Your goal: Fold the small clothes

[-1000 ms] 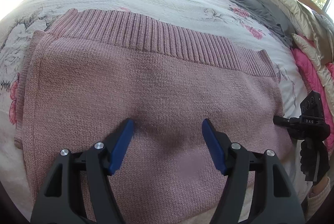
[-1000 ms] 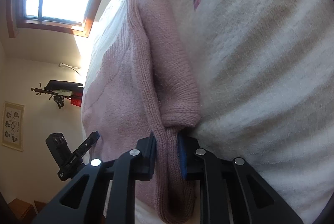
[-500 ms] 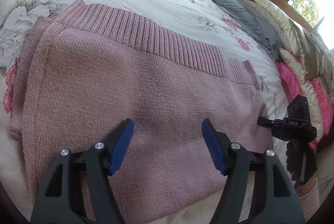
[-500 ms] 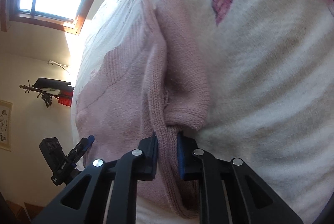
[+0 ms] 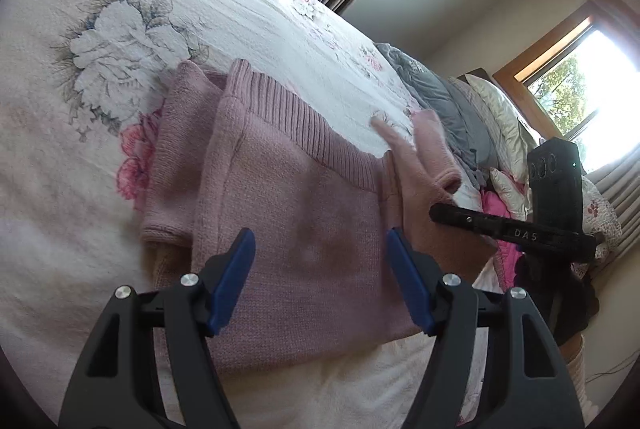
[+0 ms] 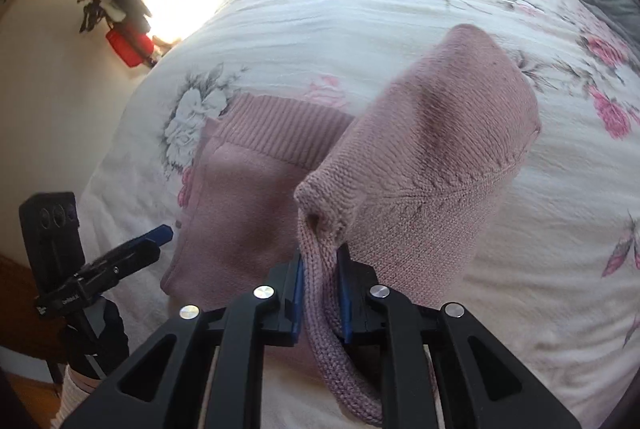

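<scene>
A pink knit sweater (image 5: 296, 213) lies on the floral bedspread (image 5: 120, 9), ribbed hem toward the far side. My left gripper (image 5: 320, 269) hovers open just above its near part, blue pads apart and nothing between them. My right gripper (image 6: 320, 269) is shut on the sweater's right edge (image 6: 316, 261) and holds it raised. The lifted flap (image 6: 436, 149) stands up off the bed and leans over the flat part (image 6: 248, 197). In the left wrist view the right gripper (image 5: 440, 211) shows at the right with the raised flap (image 5: 420, 165).
Grey clothing (image 5: 440, 97) and quilted pillows (image 5: 500, 121) lie at the far right of the bed. A pink item (image 5: 496, 213) sits behind the right gripper. Windows (image 5: 576, 89) are beyond. A red object (image 6: 128, 45) hangs on the wall.
My right gripper has lifted the sweater's right edge off the bed and swung it up and over toward the middle. The left gripper has drawn back and tilted, still open.
</scene>
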Demonstrator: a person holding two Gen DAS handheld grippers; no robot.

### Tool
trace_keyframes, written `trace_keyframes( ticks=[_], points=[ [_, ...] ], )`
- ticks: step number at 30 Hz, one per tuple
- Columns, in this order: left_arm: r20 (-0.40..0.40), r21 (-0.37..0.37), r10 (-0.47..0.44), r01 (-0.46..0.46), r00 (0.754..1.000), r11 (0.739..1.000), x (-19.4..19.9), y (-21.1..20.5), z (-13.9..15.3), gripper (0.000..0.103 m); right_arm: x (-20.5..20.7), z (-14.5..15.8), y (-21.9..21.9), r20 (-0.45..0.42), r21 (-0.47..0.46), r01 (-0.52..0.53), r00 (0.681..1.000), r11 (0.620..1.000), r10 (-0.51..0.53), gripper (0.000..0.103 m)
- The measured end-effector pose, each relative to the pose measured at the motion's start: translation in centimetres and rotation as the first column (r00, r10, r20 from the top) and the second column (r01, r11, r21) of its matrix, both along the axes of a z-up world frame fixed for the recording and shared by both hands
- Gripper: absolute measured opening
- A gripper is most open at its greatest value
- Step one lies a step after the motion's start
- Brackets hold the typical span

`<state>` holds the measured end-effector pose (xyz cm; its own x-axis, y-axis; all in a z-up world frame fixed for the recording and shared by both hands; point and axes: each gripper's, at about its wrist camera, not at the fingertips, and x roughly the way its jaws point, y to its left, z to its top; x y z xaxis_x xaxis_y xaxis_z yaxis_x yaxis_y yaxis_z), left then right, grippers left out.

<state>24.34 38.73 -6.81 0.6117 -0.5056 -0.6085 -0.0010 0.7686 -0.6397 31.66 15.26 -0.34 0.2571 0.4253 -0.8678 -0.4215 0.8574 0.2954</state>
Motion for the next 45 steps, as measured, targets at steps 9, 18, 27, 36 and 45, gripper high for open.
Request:
trace_keyframes(
  ticks=[9,18,27,36,45],
  points=[
    [-0.004,-0.035,0.04,-0.04,0.999,0.999,-0.6,2.0,0.3,0.067,-2.5,-6.8,6.8,-0.07,-0.114,-0.144,0.988,0.983,0.137,0.029],
    [-0.012,-0.044,0.023,-0.024,1.0,0.999,-0.3,2.2,0.8,0.067,-5.8,-2.5,3.4,0.007,0.037,-0.186,0.983,0.982,0.185,0.039],
    [-0.072,-0.076,-0.073,0.067,0.995,0.995,2.4,-0.9,1.2,0.069,-10.8,-4.3,4.2,0.057,-0.072,-0.307,0.949,0.949,0.311,0.055],
    [-0.181,-0.157,-0.107,0.078,0.978,0.984,4.7,-1.9,-2.2,0.07,-11.2,-7.0,4.9,0.138,-0.259,-0.317,0.923,0.913,0.359,0.034],
    [-0.249,-0.273,-0.148,0.077,0.957,0.959,7.2,-3.8,-5.8,0.071,-10.3,-3.7,-1.0,0.138,0.044,-0.285,0.951,0.957,0.277,0.01]
  ],
)
